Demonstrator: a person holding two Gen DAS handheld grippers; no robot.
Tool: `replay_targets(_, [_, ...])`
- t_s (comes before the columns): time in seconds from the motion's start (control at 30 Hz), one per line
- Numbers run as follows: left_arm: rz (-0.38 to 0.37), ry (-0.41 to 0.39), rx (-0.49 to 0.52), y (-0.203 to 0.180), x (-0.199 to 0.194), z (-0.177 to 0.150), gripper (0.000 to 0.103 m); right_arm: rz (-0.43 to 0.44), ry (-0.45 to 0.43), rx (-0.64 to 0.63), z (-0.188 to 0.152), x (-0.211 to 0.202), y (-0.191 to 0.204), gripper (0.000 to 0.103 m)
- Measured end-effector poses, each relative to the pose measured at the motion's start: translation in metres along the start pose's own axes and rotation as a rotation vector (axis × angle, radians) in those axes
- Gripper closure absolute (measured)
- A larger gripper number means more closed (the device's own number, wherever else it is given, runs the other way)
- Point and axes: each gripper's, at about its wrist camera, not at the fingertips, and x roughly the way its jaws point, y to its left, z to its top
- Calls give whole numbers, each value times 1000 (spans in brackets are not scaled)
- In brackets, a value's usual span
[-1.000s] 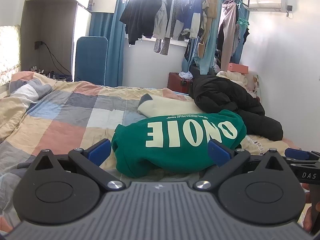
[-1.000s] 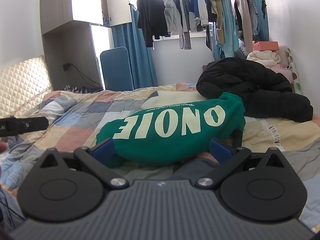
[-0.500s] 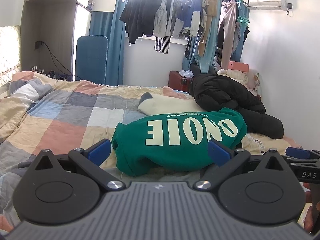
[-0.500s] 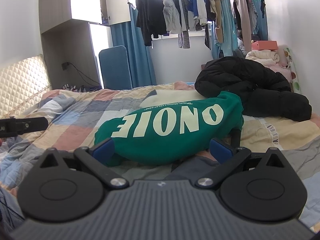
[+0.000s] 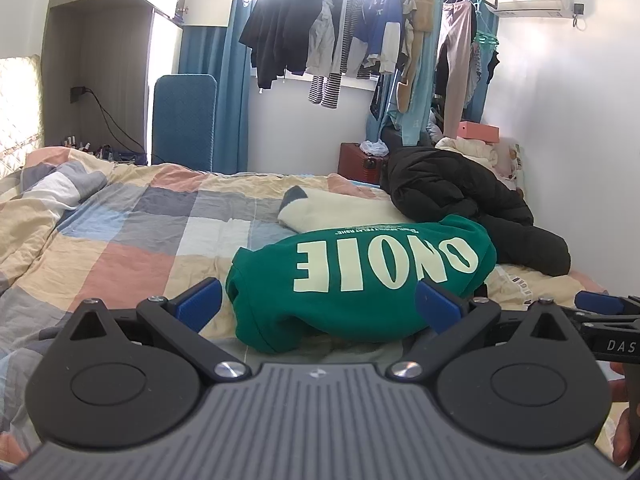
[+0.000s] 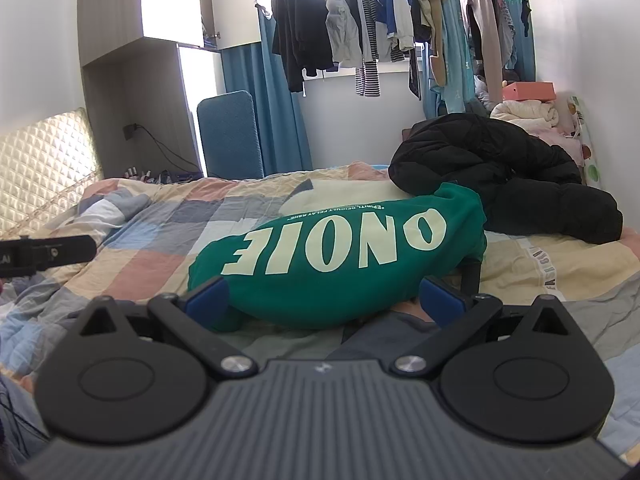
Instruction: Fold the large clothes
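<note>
Checked bedding in pink, blue, grey and cream covers the bed [image 5: 132, 236], with clothes hanging on a rail [image 5: 360, 28] by the window behind it. Straight ahead of the left tool [image 5: 316, 300], a bundled green sweatshirt [image 5: 360, 276] with pale lettering lies on the bed; the tool's blue fingers are spread wide and hold nothing. The right tool [image 6: 324, 300] is likewise spread and empty, with the sweatshirt just beyond its tips. Beyond the sweatshirt and to the right lies a black padded jacket [image 6: 500, 184].
</note>
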Motion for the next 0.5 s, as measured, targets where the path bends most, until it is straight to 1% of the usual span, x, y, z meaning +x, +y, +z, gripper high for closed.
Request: replay_targets(0.5, [-5, 0, 1, -1, -3, 1, 0, -2, 1, -1, 0, 0, 0, 0])
